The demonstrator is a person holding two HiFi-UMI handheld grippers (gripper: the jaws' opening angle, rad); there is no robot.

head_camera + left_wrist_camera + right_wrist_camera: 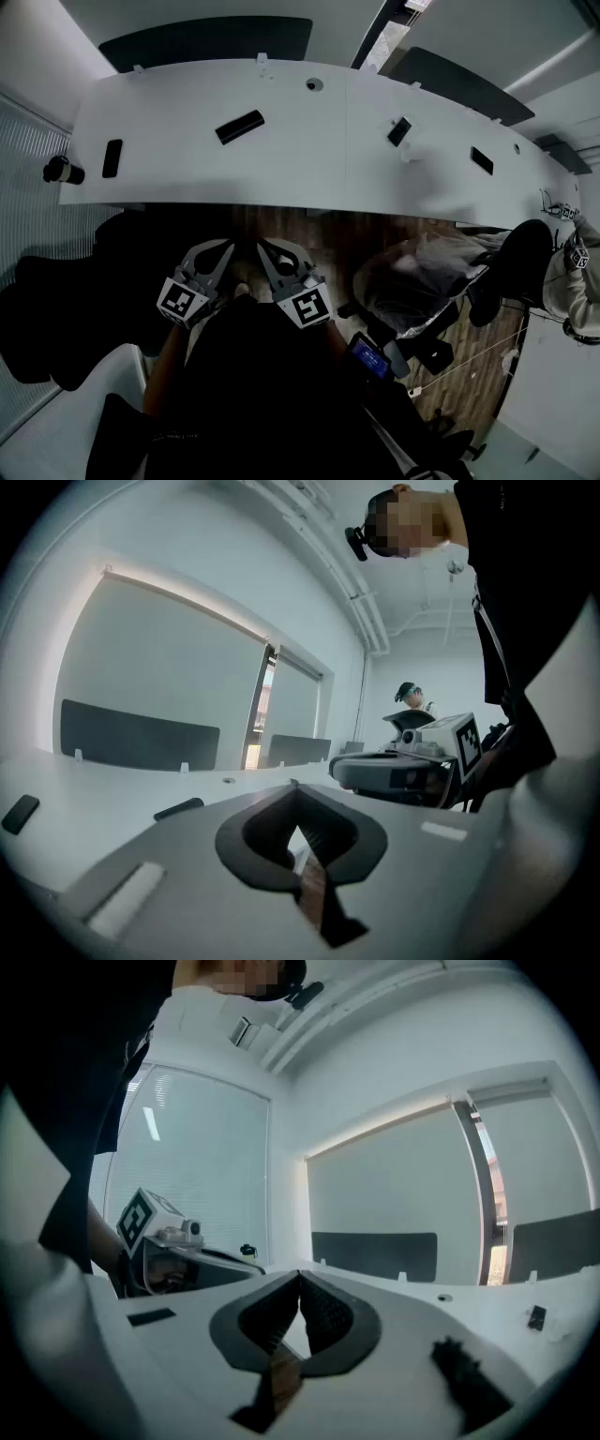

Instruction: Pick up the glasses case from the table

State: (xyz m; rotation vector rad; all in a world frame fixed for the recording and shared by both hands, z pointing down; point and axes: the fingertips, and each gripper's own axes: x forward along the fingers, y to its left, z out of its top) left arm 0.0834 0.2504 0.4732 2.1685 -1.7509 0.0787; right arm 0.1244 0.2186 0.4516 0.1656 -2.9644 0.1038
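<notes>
Holding both pairs of jaws pressed together, empty, your left gripper [223,249] and right gripper [265,251] hang off the near edge of the desk [309,178]. The glasses case [240,127] lies on its left half, small, dark, detail unreadable; long axis slanted, right end nearer the far edge.

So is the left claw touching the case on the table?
Apart. In the head view the left claw hangs by the person's body, short of the table, and the case lies far off on top.
</notes>
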